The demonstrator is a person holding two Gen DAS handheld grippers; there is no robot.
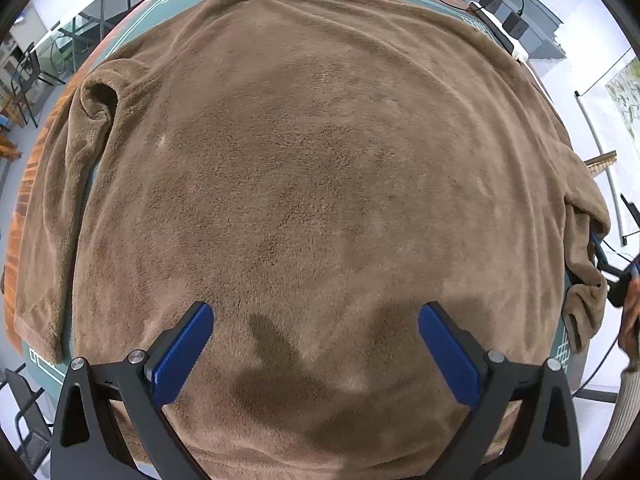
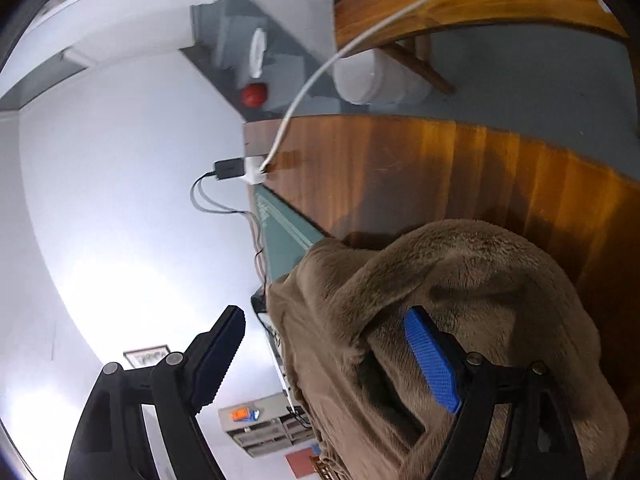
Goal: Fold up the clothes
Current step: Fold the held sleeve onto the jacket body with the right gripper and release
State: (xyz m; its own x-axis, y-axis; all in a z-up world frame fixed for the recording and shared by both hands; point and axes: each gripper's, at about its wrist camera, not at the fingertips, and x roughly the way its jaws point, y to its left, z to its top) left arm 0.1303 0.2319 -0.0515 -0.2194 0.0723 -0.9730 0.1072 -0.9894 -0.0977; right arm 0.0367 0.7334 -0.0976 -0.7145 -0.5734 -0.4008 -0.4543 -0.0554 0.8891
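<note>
Brown plush fleece top (image 1: 312,168) spread flat across the wooden bench (image 2: 400,168), straight ahead of the left hand-held gripper (image 1: 316,344); jaws wide, gripping nothing; right hand-held gripper (image 2: 324,344) likewise wide, one sleeve (image 2: 460,280) draped just beside its right finger, at the bench edge; probably soft, floppy, fairly bulky, not slippery; best pinched at sleeve cuff or hem corners.

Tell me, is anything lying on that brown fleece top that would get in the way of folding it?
Nothing visible does. The brown fleece top lies spread and bare beneath the open left gripper; the power strip sits beyond its far edge.
</note>
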